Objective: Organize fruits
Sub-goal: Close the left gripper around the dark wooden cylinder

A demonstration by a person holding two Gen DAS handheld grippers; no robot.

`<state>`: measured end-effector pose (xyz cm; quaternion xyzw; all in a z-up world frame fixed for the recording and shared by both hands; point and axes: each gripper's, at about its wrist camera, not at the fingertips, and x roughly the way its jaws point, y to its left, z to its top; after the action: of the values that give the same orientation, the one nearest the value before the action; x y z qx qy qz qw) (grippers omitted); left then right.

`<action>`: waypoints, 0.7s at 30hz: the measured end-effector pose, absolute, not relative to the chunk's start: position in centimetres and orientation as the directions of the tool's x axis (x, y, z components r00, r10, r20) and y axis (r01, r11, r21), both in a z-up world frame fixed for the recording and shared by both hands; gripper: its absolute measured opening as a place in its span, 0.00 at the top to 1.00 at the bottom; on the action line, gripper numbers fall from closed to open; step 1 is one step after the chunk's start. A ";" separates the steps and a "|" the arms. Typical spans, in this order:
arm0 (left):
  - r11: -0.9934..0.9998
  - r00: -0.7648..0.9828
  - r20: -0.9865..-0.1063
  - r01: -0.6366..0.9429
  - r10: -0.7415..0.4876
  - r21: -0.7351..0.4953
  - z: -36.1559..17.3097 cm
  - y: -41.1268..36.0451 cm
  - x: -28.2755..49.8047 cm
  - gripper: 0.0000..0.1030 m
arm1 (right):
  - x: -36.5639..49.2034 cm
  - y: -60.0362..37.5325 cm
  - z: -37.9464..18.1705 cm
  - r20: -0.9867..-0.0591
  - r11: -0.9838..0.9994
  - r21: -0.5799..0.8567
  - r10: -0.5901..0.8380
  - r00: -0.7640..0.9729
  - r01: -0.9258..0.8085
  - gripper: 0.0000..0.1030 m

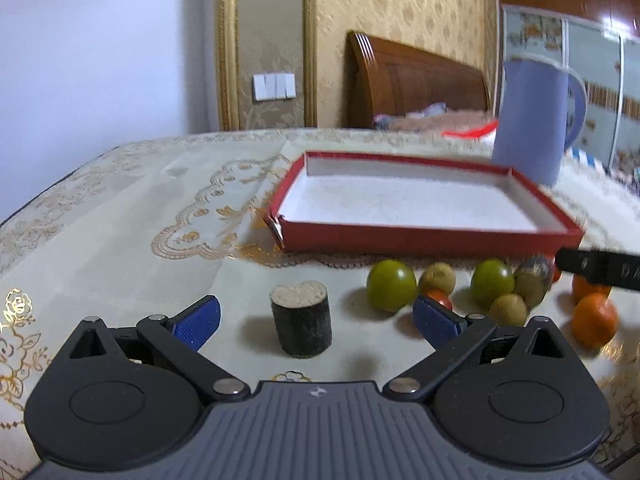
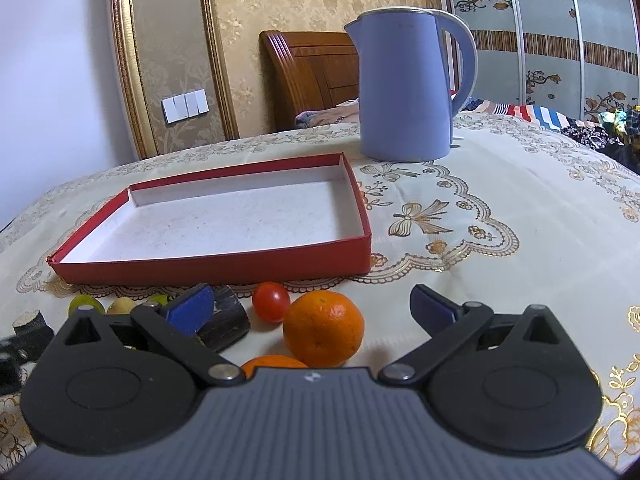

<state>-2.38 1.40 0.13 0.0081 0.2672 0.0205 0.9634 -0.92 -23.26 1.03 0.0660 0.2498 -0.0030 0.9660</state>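
Orange (image 2: 323, 327) sits between my right gripper (image 2: 316, 312) fingers, spread wide and empty; I'd centre, close gently, then lift into red box (image 2: 216, 268); left gripper (image 1: 316, 318) fingers likewise spread.

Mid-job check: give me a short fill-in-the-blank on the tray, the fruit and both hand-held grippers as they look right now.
1. The red tray holds ____ fruit.
2. Both the left hand-held gripper and the right hand-held gripper are ____.
3. The orange lies between the right gripper's ____.
4. Behind the tray stands a blue ____.

Missing words: no; open; fingers; kettle
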 end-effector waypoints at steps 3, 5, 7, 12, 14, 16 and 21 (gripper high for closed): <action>0.997 0.825 -0.560 -0.065 0.077 0.042 -0.1 1.5 -1.5 0.00 | -0.9 -23.3 1.0 -0.486 0.991 0.128 0.028 0.874 0.039 0.00; 0.995 0.811 -0.576 -0.091 0.104 0.052 -0.3 1.8 -1.1 0.00 | -0.9 -23.3 1.0 -0.487 0.991 0.129 0.028 0.873 0.040 0.00; 0.990 0.810 -0.568 -0.112 0.143 0.088 -0.3 2.1 -0.7 0.00 | -0.9 -23.4 1.0 -0.489 0.991 0.130 0.029 0.872 0.040 0.00; 0.994 0.801 -0.589 -0.088 0.105 0.058 -0.4 2.9 -0.4 0.00 | -0.8 -23.4 1.0 -0.492 0.990 0.133 0.028 0.870 0.043 0.00; 0.996 0.795 -0.600 -0.079 0.087 0.040 -0.6 3.0 -0.2 0.01 | -0.8 -23.4 1.0 -0.491 0.990 0.133 0.027 0.870 0.044 0.00; 0.997 0.792 -0.605 -0.079 0.077 0.023 -0.6 3.2 -0.1 0.10 | -0.8 -23.4 1.0 -0.493 0.990 0.135 0.028 0.870 0.045 0.00; 0.996 0.797 -0.598 -0.081 0.078 0.023 -0.6 3.1 0.0 0.36 | -0.9 -23.6 1.0 -0.492 0.988 0.147 0.034 0.870 0.045 0.00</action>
<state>-0.04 3.07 -0.65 -0.0020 0.3155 0.0420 0.9480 -0.87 -23.61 0.96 0.0770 0.2549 -0.0028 0.9639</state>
